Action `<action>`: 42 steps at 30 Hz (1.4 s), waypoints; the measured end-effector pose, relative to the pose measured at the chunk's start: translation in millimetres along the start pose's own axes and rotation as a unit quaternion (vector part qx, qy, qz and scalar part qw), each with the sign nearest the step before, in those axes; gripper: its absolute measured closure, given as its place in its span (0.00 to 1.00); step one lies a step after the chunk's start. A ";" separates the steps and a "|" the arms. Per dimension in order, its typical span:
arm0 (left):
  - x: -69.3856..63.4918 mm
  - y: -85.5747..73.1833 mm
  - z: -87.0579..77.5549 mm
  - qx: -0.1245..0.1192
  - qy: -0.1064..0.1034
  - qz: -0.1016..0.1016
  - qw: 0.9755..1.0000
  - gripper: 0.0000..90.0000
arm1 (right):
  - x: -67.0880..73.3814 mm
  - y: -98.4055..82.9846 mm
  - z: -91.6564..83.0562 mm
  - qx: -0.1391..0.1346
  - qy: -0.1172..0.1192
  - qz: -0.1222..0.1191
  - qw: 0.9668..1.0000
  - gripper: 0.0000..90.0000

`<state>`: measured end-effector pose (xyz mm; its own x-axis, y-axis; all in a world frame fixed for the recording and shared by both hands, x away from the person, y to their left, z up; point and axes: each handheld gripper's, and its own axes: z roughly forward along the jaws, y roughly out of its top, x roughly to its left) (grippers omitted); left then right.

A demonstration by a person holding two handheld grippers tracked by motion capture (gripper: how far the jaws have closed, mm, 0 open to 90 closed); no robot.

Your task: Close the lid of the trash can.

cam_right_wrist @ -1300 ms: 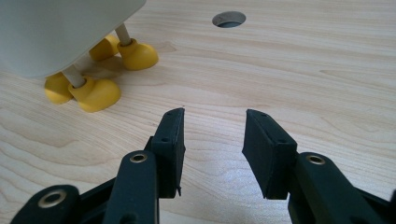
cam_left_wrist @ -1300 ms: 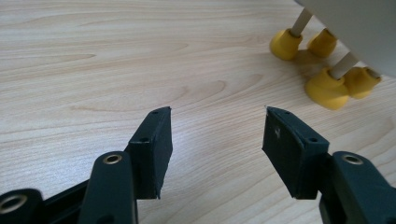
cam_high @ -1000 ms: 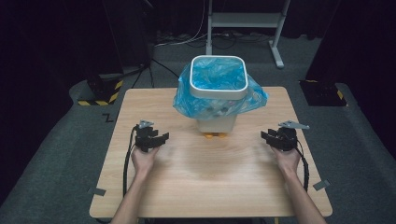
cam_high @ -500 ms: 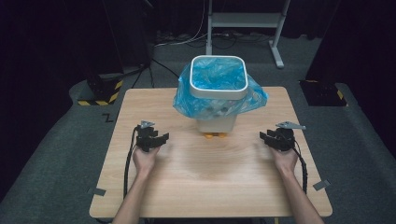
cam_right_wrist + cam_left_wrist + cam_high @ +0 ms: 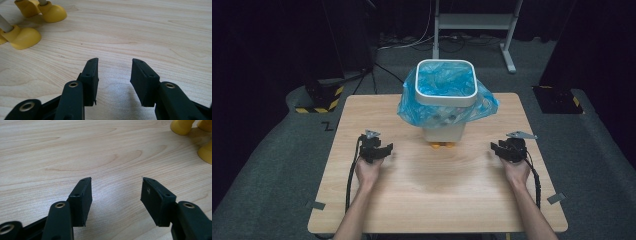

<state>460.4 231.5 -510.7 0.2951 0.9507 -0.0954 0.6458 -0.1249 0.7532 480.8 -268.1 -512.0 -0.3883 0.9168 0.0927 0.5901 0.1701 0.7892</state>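
White bin lined with a translucent blue bag, yellow feet; table light wood with darker grain swirls; left gripper and right gripper black, brass-coloured rivets, grey top plates; fingers matte black; floor grey; yellow-black hazard stripes beside table

- Counter: light wood, rounded corners, grey tape tabs at its near edges.
- Floor: grey carpet, a "Z" mark left of the counter.
- Metal stand at the back, cables beside it.
- Yellow-black hazard tape on a dark base, back left.
- Surroundings dark; light falls on the counter.
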 end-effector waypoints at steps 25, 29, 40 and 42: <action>5.2 -5.1 11.0 0.010 0.033 0.005 0.999 0.47 | -5.6 -3.6 11.9 0.017 -0.029 -0.005 0.999 0.62; 4.7 -5.9 12.5 0.011 0.037 0.008 0.999 0.46 | -4.6 -3.0 12.9 0.019 -0.037 -0.011 0.999 0.61; 2.8 -7.7 15.2 0.003 0.045 0.023 0.999 0.41 | -4.2 -0.7 16.5 0.027 -0.054 -0.026 0.998 0.48; 2.5 -7.6 15.4 0.004 0.044 0.024 0.999 0.40 | -4.4 -0.6 16.7 0.027 -0.058 -0.025 0.998 0.46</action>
<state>467.0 230.5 -526.7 0.2632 0.9647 -0.0012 0.6377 -0.1731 0.7506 494.0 -266.3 -523.1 -0.3350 0.9420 -0.0186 0.6103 0.2320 0.7574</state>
